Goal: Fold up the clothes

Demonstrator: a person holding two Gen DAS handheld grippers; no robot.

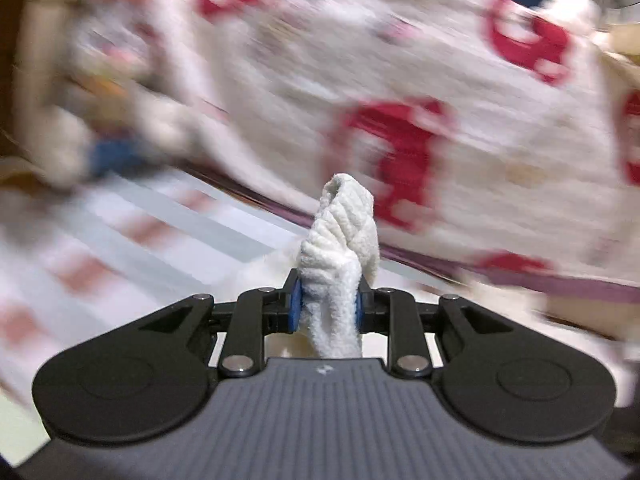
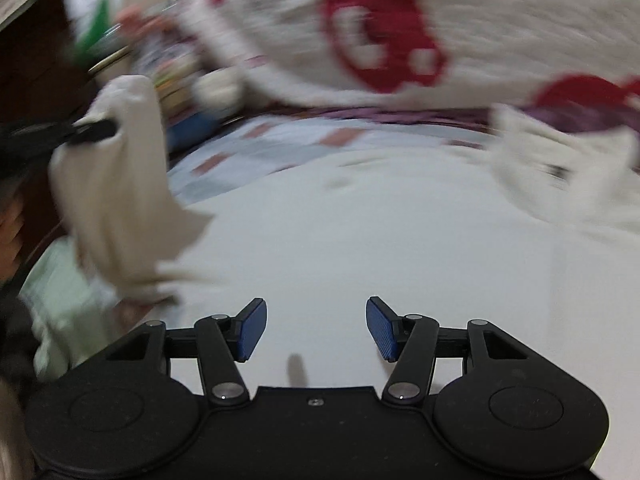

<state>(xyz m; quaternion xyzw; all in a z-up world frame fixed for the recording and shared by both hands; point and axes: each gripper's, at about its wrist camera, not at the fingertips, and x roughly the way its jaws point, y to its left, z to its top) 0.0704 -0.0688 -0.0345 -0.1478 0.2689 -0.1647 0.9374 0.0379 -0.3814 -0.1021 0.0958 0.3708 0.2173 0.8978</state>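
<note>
My left gripper (image 1: 326, 304) is shut on a bunched fold of a white ribbed garment (image 1: 340, 256) that stands up between its blue pads. In the right wrist view the same cream garment (image 2: 116, 192) hangs at the left from the other gripper (image 2: 86, 132), blurred by motion. My right gripper (image 2: 316, 328) is open and empty, its blue pads (image 2: 252, 330) wide apart above the pale bed surface (image 2: 360, 248).
A white blanket with red figures (image 1: 400, 92) lies bunched across the back, also in the right wrist view (image 2: 380, 40). A striped sheet with reddish patches (image 1: 120, 248) covers the bed. Blurred clutter (image 2: 176, 76) and a pale green cloth (image 2: 60, 300) sit at the left.
</note>
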